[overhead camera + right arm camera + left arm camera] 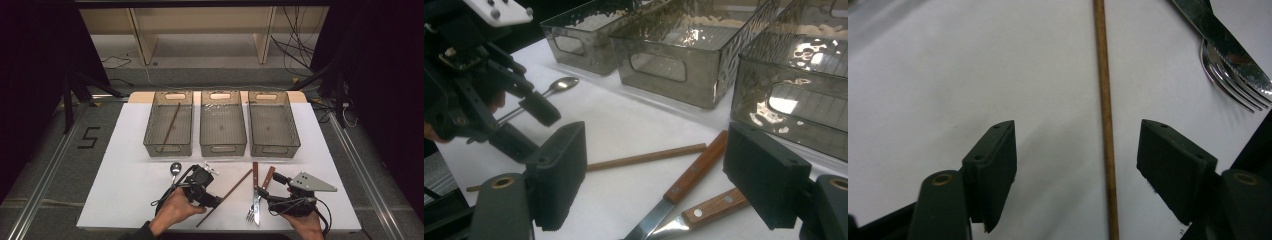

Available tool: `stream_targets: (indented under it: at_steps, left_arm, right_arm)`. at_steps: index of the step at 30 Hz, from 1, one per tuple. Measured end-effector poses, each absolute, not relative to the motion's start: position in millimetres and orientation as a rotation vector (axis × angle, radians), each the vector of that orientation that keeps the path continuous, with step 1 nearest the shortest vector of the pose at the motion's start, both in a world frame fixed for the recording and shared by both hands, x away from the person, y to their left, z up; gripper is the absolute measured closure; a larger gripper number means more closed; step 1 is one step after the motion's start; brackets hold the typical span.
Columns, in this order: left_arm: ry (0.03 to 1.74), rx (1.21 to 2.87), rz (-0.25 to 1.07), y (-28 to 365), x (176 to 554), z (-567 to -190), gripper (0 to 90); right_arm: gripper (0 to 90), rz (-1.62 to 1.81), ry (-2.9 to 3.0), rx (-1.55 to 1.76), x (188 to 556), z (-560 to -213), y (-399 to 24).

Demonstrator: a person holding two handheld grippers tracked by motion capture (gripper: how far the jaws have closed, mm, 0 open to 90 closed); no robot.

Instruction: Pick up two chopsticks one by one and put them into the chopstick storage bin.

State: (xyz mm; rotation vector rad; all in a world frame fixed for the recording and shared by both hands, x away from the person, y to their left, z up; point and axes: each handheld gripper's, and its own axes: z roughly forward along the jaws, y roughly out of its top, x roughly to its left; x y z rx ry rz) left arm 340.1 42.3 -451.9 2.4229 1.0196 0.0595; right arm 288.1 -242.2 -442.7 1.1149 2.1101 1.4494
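White covers the worktop (125, 200), and at its far side three smoked clear bins stand in a row: the left bin (169, 145) holds one chopstick (172, 122) lying lengthwise, while the middle bin (223, 147) and right bin (274, 149) sit beside it. Nearer the person, the left gripper (1075, 165) hangs low over a brown wooden chopstick (1105, 100) that lies flat on the worktop; its fingers (993, 170) stand apart on either side of the stick without touching it, the stick closer to one pad. The right gripper (656, 180) rests near the front edge with its fingers (764, 180) wide apart and nothing between them. Just ahead of it lie a wooden-handled knife (696, 167) and a wooden-handled fork (716, 202), side by side. A spoon (559, 86) lies beyond the left gripper.
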Motion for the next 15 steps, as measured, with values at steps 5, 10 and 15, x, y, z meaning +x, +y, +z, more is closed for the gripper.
stream_targets:
  at_steps: [5, 10, 15]
  left_arm:
    - [0.980, 2.466, 0.039, 33, 336, -456, 40.9]
    - [0.941, 2.518, 0.024, 26, 335, -461, 50.9]
    - [0.916, 2.552, 0.027, 21, 334, -464, 60.3]
  right_arm:
    - [26.1, 1.449, 2.110, 1.117, 288, -443, -242]
    - [26.1, 1.451, 2.108, 1.118, 288, -443, -242]
    - [26.1, 1.450, 2.110, 1.116, 288, -442, -242]
